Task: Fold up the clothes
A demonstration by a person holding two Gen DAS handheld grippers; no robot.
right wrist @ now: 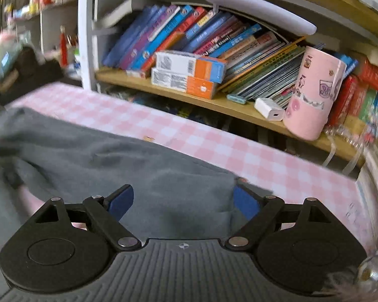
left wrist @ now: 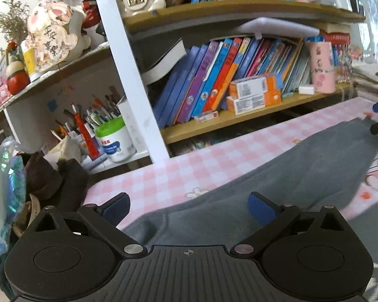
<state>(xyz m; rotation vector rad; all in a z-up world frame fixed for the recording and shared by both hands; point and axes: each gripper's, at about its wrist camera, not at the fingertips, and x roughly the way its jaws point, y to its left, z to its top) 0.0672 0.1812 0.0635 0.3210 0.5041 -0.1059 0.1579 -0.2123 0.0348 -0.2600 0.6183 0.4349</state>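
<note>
Nearest me, my left tool [left wrist: 189, 207] is spread wide above one end of the grey garment [left wrist: 277, 176] and grips nothing. My right tool [right wrist: 182, 200] is likewise spread, with the garment's opposite corner lying between its blue pads [right wrist: 121, 201], not yet pinched. The garment lies stretched lengthwise on the pink checked bench [left wrist: 163, 176], part of it doubled over itself. I judge the fold as started but incomplete: both ends remain to be gripped and brought together. Beyond the garment, on the shelf [right wrist: 163, 88], two orange-and-white boxes [right wrist: 189, 75] carry print too small to read. To their right stands a pink cup [right wrist: 312, 95] with illegible drawn marks. The leaning book spines [left wrist: 214, 75] behind the boxes are unreadable.
</note>
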